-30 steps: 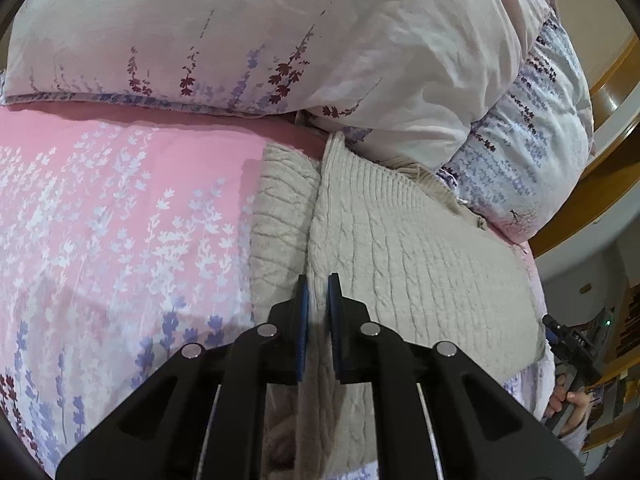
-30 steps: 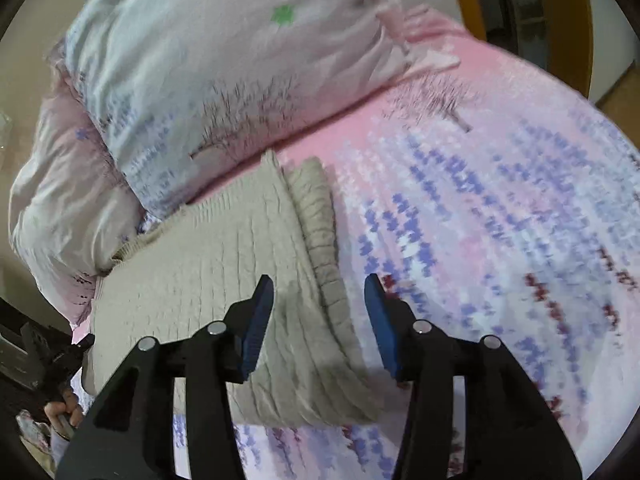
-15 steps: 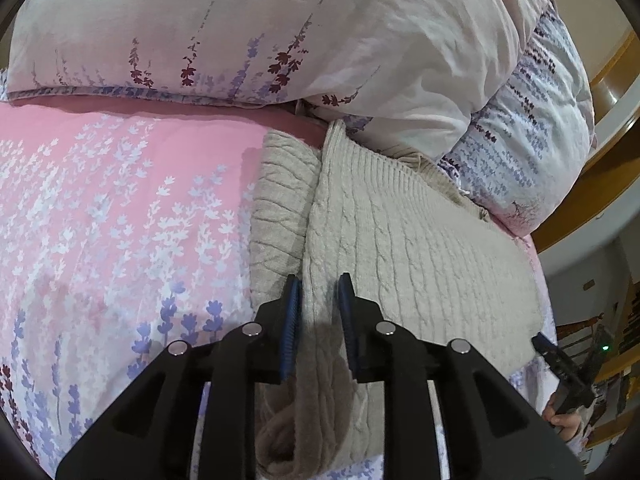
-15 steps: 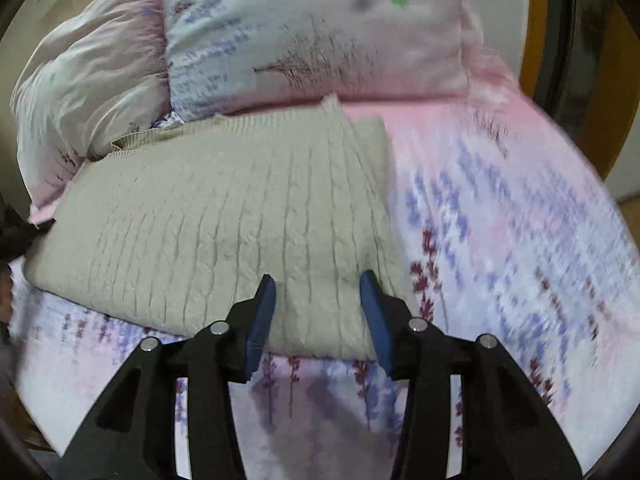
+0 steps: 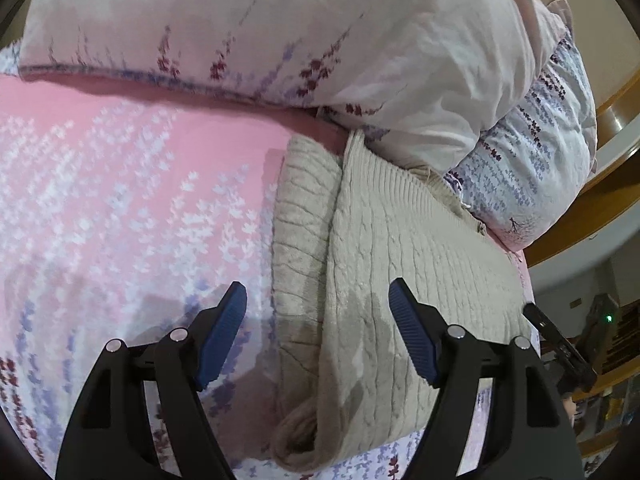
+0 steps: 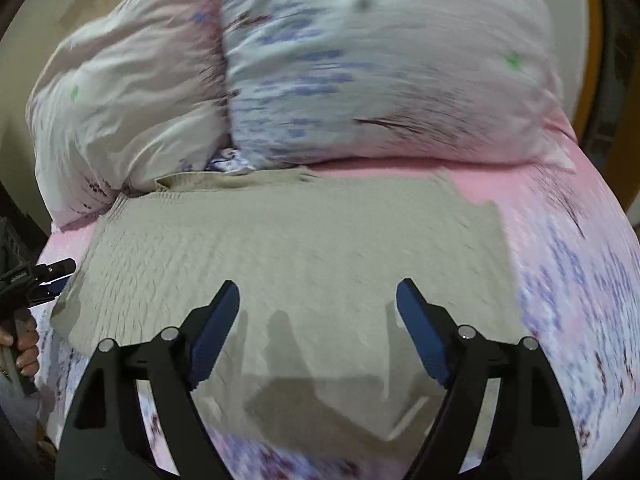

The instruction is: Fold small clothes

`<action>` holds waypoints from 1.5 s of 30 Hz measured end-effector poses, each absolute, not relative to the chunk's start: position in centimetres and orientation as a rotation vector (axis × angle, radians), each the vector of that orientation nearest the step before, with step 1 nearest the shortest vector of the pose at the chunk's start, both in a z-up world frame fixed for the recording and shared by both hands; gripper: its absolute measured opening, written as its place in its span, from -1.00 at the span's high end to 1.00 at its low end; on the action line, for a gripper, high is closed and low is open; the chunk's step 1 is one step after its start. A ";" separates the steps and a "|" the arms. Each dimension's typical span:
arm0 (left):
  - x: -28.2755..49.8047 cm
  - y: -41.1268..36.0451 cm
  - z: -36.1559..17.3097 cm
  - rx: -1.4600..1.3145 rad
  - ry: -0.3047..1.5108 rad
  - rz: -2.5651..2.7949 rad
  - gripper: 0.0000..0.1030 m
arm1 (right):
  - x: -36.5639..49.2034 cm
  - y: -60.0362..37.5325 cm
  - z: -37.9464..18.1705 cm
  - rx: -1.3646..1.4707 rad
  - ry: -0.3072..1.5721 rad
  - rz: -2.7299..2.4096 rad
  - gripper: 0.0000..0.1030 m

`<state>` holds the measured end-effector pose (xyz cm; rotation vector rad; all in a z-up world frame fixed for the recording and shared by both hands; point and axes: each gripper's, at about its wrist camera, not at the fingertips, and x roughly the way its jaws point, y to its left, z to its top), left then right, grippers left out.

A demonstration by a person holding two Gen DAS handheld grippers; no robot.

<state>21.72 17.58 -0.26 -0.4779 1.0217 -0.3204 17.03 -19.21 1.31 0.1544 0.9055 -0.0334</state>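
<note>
A beige cable-knit sweater (image 5: 420, 248) lies folded on the pink floral bed sheet (image 5: 120, 200), its sleeve side doubled over along the left edge. My left gripper (image 5: 316, 286) hovers over that folded edge. Its jaws are opening, and the knit lies below them with neither pad pressing on it. In the blurred right wrist view the sweater (image 6: 300, 240) stretches across the middle. My right gripper (image 6: 318, 283) hangs above its near edge, its jaws also opening, with nothing gripped. Each view catches the other gripper at its side edge, in a hand (image 6: 22, 344).
Two floral pillows (image 5: 280, 32) (image 5: 540, 160) are piled against the sweater's far edge. A wooden bed frame (image 5: 616, 120) curves behind them. The bed sheet (image 6: 580, 280) runs on to the right of the sweater. Dark furniture stands beyond the bed's side.
My left gripper's jaws, nearly shut on the sweater's folded edge, have spread wide and let it go. My right gripper has swung from the sweater's side edge to its near edge and widened.
</note>
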 end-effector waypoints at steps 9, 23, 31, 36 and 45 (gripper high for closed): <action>22.3 16.3 -0.6 -0.477 1.020 -0.338 -0.18 | 18.9 -16.7 -1.5 0.054 0.948 -0.066 -0.78; 22.6 15.9 -1.7 -0.850 1.007 -0.426 0.67 | 19.1 -16.8 -1.4 0.075 0.945 -0.036 -0.85; 23.2 11.1 2.4 -0.953 0.929 -0.636 0.70 | 18.0 -19.6 0.0 0.277 0.907 0.103 -0.85; 23.9 5.7 3.4 -0.978 0.936 -0.753 0.71 | 17.6 -21.1 -0.2 0.314 0.906 0.149 -0.85; 24.1 -6.1 2.0 -0.911 1.058 -0.949 0.71 | 16.1 -28.3 -1.2 0.825 0.819 0.438 -0.86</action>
